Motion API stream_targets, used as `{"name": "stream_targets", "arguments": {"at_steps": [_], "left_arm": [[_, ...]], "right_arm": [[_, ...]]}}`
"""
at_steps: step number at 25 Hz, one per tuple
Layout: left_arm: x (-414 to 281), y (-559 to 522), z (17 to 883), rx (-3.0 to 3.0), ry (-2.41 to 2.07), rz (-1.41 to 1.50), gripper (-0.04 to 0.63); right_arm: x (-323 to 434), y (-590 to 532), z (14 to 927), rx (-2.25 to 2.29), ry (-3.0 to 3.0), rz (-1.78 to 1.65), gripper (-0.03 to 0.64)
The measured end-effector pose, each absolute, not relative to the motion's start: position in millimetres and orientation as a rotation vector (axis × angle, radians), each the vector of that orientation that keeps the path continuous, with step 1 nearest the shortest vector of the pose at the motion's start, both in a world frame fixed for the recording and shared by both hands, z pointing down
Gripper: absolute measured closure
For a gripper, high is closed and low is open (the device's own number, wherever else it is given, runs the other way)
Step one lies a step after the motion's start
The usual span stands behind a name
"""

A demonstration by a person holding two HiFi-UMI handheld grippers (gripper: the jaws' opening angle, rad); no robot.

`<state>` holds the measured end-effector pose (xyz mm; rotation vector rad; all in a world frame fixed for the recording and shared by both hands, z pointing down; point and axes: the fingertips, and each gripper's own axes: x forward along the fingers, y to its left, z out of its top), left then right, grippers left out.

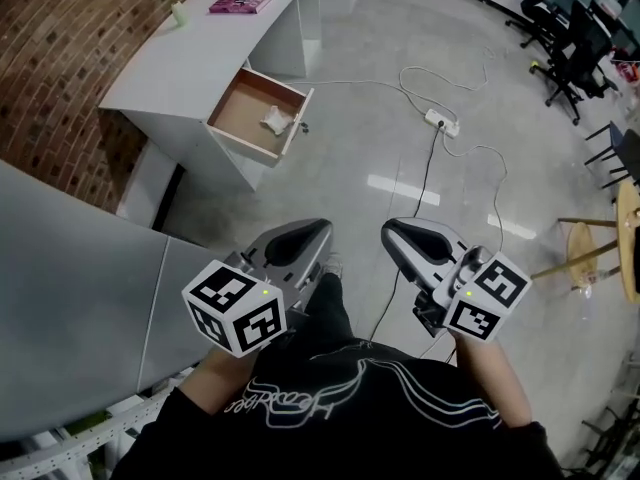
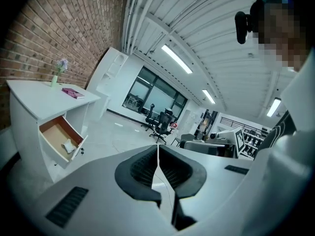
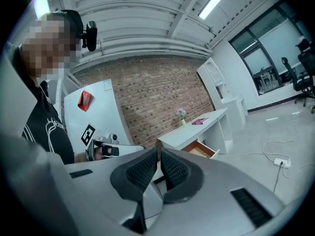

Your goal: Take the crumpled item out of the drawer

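The white desk [image 1: 190, 63] stands by the brick wall with one drawer [image 1: 247, 103] pulled open. A white crumpled item [image 1: 275, 121] lies on the drawer's brown bottom, near its front panel. It also shows as the crumpled item [image 2: 69, 145] in the left gripper view, inside the drawer [image 2: 53, 134]. My left gripper [image 1: 321, 229] and right gripper [image 1: 388, 229] are held side by side close to the person's body, well short of the desk. Both are shut with nothing between their pads. From the right gripper view only the drawer's edge [image 3: 202, 150] is visible; the crumpled item is hidden.
A pink book [image 1: 241, 1] and a small vase [image 1: 178, 10] sit on the desk top. A power strip [image 1: 441, 121] with white cables lies on the glossy floor to the right of the drawer. Office chairs [image 1: 565, 53] stand far right, a wooden stool [image 1: 583, 251] near right, a grey partition [image 1: 70, 288] left.
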<state>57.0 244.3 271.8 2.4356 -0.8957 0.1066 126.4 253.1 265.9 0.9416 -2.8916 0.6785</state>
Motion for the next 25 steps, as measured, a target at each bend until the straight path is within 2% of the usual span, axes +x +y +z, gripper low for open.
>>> {"name": "stream_targets", "arguments": {"at_steps": [5,10,16,25], "left_arm": [[49,157,296,2.399,-0.895,0.165,0.571],[13,45,327,2.332,-0.945,0.202,0.569],[-26,-47,375,2.232,-1.04,0.27,0.562],[-63,-144,445,2.07,-1.182,0.289,0.44]], "right_arm": [[124,163,282,0.927,-2.843,0.691,0.568],[98,53,300,0.899,-2.804,0.725,0.568],[76,-25,325,0.883,-2.764,0.763,0.568],[63,-97,364,0.802,-2.709,0.852,0.568]]}}
